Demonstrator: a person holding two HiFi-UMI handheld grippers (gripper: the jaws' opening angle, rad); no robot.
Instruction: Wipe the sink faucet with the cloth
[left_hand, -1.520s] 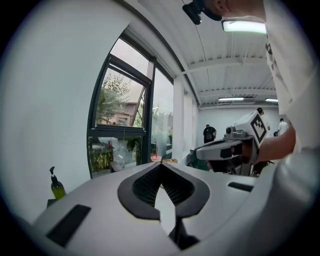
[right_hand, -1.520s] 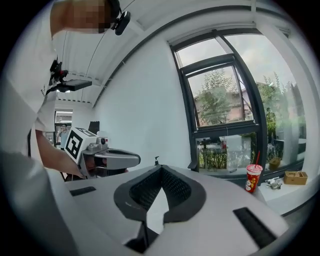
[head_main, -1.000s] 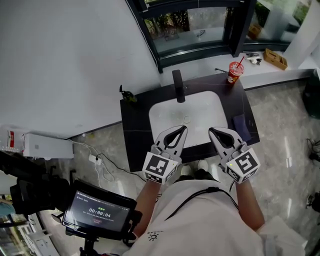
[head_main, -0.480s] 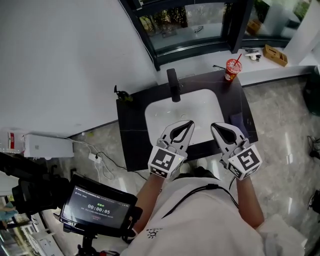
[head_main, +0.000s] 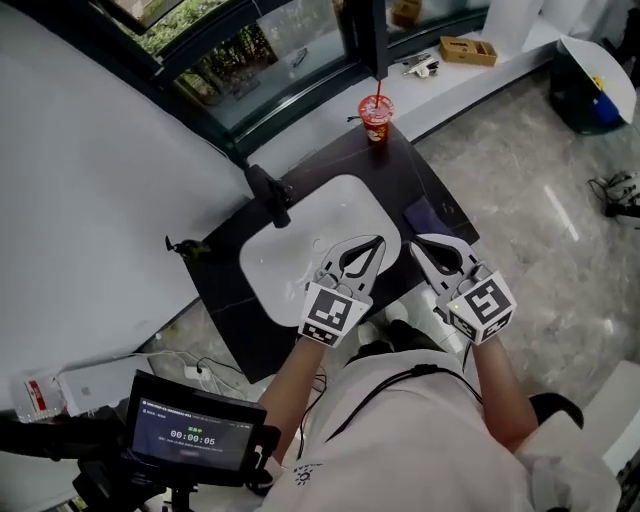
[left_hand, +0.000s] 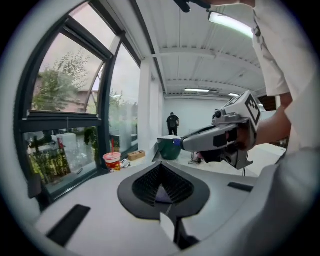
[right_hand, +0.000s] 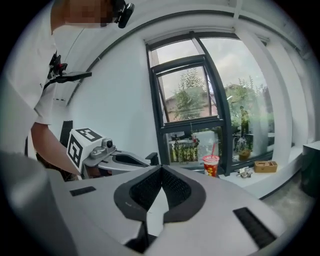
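Standing at dark stone tabletop (head_main: 225, 300) with white oval sink (head_main: 290, 250) set into it, below a dark-framed window (head_main: 230, 60). Black block-shaped faucet (head_main: 268, 195) upright at sink's far rim, untouched, well apart from both tools. Dark purple folded cloth (head_main: 430, 213) lying flat on tabletop just right of sink, not picked up. Left tool (head_main: 378, 243) held over sink's near right part, clenched tip to tip, nothing gripped; only a pale patch visible through the loop behind the tips in left gripper view. Right tool (head_main: 420, 242) held beside it, over tabletop's near right edge, tip close to cloth's near edge in head view, contact not confirmable; clenched too, empty. Tools side by side, apart, both pointing toward the window. Red paper cup with straw (head_main: 376, 115) on tabletop's far corner, next to white sill (head_main: 450, 85). Cardboard box (head_main: 468, 48) on that sill further right. Black monitor with timer readout (head_main: 195, 435) on a stand at lower left. Grey marble floor (head_main: 540, 200) around.
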